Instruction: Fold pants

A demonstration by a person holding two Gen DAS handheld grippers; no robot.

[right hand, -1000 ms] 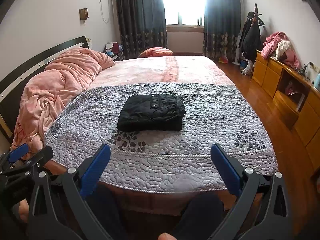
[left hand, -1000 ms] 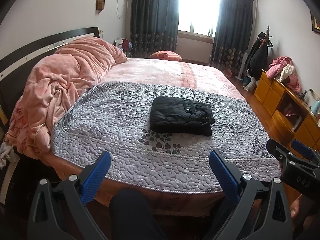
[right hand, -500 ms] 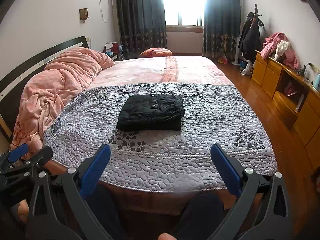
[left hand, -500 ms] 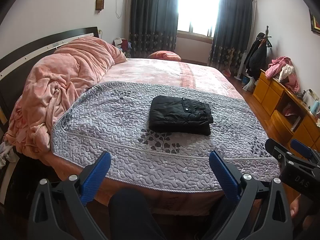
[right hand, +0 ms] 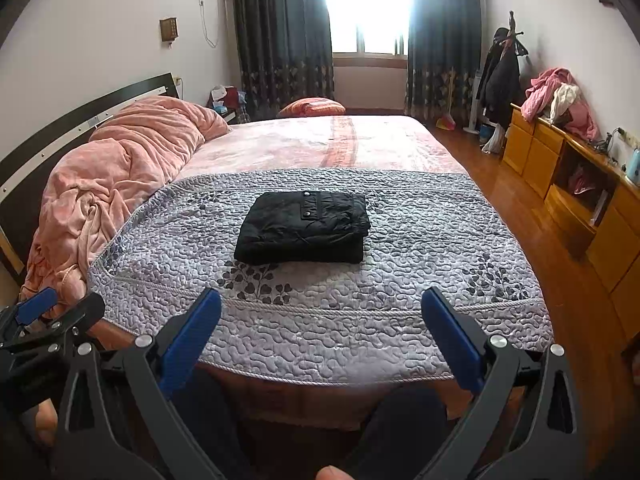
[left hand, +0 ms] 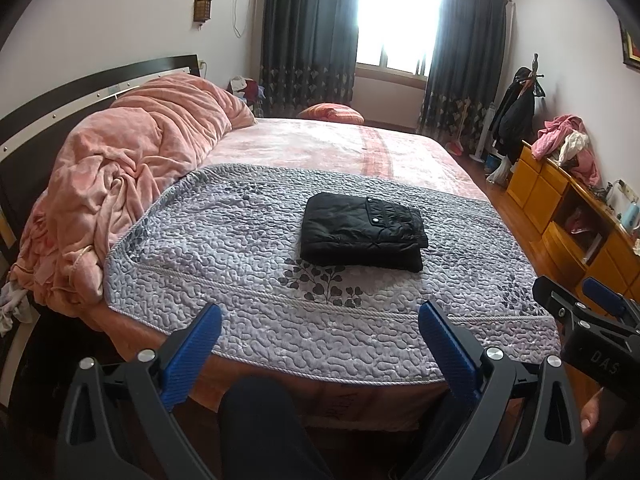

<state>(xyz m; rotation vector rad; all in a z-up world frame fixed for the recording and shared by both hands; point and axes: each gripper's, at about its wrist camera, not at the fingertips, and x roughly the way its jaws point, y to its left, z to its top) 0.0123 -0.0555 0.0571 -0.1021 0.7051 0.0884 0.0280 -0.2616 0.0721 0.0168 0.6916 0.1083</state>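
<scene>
I see the black quilted pants [left hand: 362,232], already folded into a thick rectangular bundle, lying on the grey stitched bedspread [left hand: 224,248] that covers the near end of the bed, roughly in the middle of that spread and well apart from its near edge. Both pairs of tongs are held back off the bed, in front of my knees, with nothing between their blue pads: the left tongs [left hand: 320,344] stand wide open, and the right tongs [right hand: 322,330] stand wide open too. From the left wrist view the bundle lies ahead and a little to the right of centre; from the right wrist view it lies ahead and a little to the left of centre. So I judge the bundle sits between my two hands, far of both, with neither clearly nearer. Its long axis runs left to right across the bed, with the stacked fold edges facing me and to the right, and a snap-fastened flap on top. The crumpled pink plush blanket [left hand: 132,168] is heaped far left against the headboard, well clear of the pants. To my eye the folding looks complete; any further move would be a reach straight forward over the near edge, each hand taking its own end of the bundle.
</scene>
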